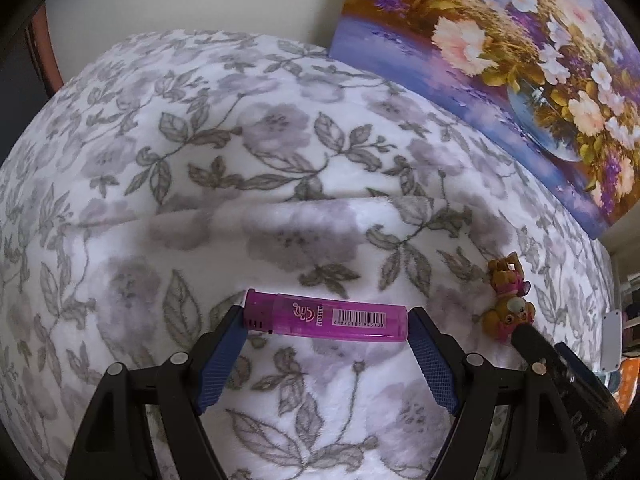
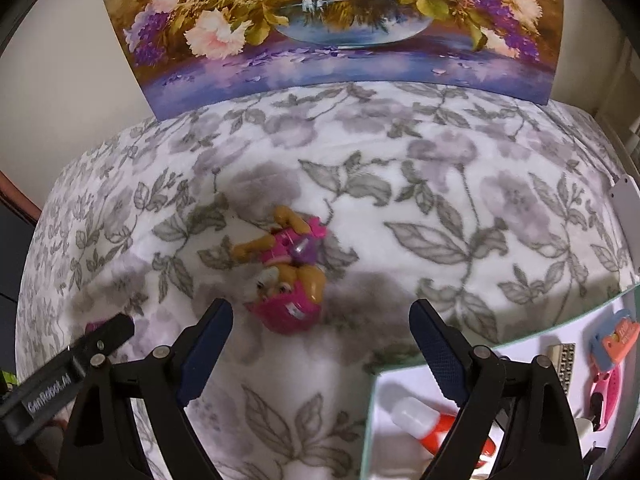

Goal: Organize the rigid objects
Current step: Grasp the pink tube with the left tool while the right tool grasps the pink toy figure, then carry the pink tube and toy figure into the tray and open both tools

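On the floral blanket [image 1: 280, 152] before a leaning flower painting [image 2: 328, 24], the left gripper [image 1: 326, 322] clenched a purple lighter [image 1: 326, 316] endwise while the right gripper [image 2: 320, 320] hung spread apart above a pink toy pup [image 2: 286, 276], whose view alone revealed a white tray [image 2: 520, 340] of oddments beside it.

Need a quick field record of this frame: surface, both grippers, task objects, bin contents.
surface: floral blanket
left gripper: pads at both ends of the pink lighter, lengthwise
right gripper: open, empty, toy between fingertips, slightly beyond them
toy dog figure: lying on blanket, to the lighter's right
white tray: lower right, holds white-and-orange tube, pink items
backdrop: flower painting at the far edge
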### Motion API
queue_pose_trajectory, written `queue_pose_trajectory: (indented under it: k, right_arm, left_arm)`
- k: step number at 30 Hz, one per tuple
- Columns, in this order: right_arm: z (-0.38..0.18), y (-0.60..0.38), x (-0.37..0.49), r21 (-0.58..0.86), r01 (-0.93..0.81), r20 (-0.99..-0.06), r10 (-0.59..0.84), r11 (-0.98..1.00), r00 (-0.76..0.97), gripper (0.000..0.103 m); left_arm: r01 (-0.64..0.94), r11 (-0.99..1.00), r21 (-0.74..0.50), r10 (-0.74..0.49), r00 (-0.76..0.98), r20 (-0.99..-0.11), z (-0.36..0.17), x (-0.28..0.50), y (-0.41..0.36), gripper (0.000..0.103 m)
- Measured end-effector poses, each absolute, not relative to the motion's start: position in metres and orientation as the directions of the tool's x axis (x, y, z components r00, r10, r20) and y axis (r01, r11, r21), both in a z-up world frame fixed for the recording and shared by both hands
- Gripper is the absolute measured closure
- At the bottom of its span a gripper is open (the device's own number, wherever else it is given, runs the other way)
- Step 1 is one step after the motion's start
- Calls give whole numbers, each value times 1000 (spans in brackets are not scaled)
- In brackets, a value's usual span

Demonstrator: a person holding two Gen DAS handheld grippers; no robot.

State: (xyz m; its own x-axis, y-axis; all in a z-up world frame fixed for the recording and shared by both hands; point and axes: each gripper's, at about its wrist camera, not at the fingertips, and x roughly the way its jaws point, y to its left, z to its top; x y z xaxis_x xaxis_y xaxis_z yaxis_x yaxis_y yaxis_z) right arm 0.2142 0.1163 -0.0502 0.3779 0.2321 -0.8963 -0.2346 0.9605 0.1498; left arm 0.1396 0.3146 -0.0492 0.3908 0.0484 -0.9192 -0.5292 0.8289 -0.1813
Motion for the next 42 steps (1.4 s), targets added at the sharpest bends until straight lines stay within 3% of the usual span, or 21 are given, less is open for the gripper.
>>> queue_pose_trajectory:
  k: [7, 18, 31, 42]
  right_arm:
    - [-59, 133, 224, 112, -256, -909, 203, 960, 364, 42]
    - [-71, 149, 233, 85, -276, -920, 182, 957, 348, 61]
    - [-52, 144, 205, 123, -304, -913, 228, 945, 339, 61]
    - [-2, 122, 152, 144, -321, -893, 263, 936, 365, 61]
  left_arm:
    - [-549, 809, -211, 27, 393, -919, -53, 135, 325, 20]
    - [-543, 811, -218, 10, 386, -923, -58, 137, 322, 20]
    - [-537, 820, -196, 17, 366, -931, -55, 135, 317, 20]
    - [-511, 843, -167, 66, 407, -911, 3, 112, 298, 20]
